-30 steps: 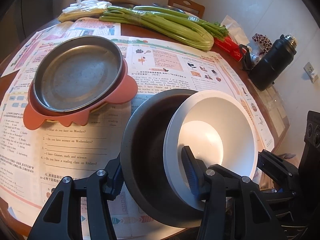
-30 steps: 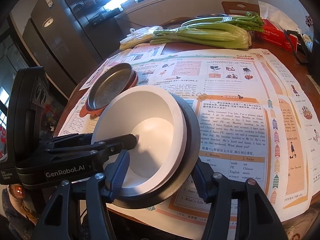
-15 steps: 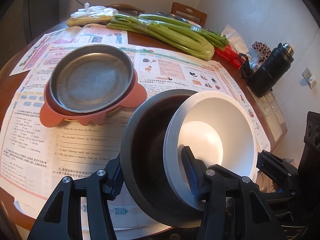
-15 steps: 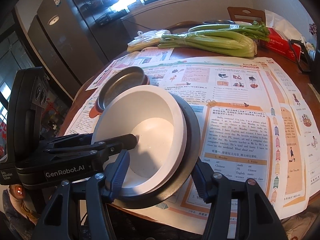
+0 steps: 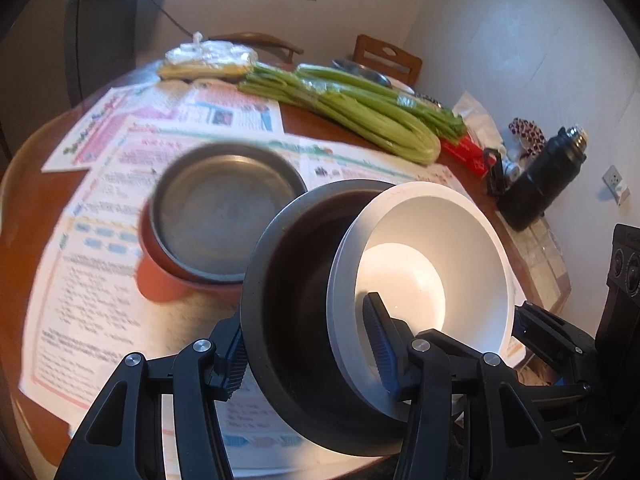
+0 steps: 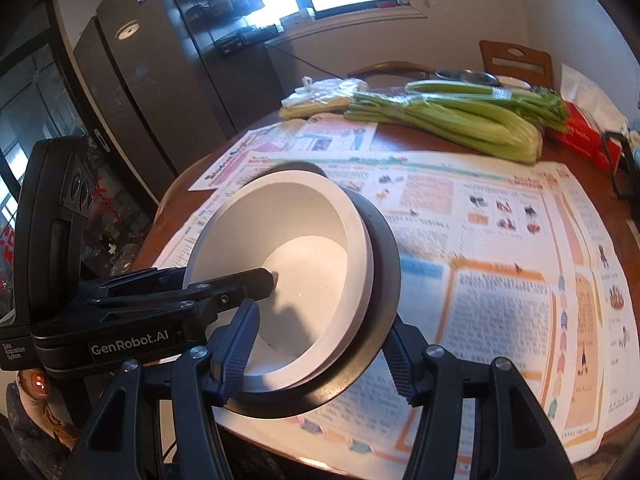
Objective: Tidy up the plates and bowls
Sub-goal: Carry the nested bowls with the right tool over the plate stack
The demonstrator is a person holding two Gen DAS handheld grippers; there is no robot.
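Bowls ride nested between two tools; the white bowl (image 5: 424,264) sits inside the dark bowl (image 5: 296,280), both tipped on edge and lifted clear of the newspaper-covered table (image 5: 24,200); the left gripper (image 5: 308,356) clamps the stacked rims from one side, one pad outside the dark wall, one finger inside the white one; the right gripper (image 6: 320,352) pinches the opposite side the same way, so the pair cannot slide apart. Two grips on one stack look chosen for balance, I'd say, since a tilted nest could slip from a single pinch. At ten o'clock in the left wrist view waits the steel plate (image 5: 224,212) resting in the pink plate (image 5: 160,276), a likely landing spot; celery (image 5: 360,116) lies at twelve o'clock, well apart, and a black flask (image 5: 540,184) at two o'clock.
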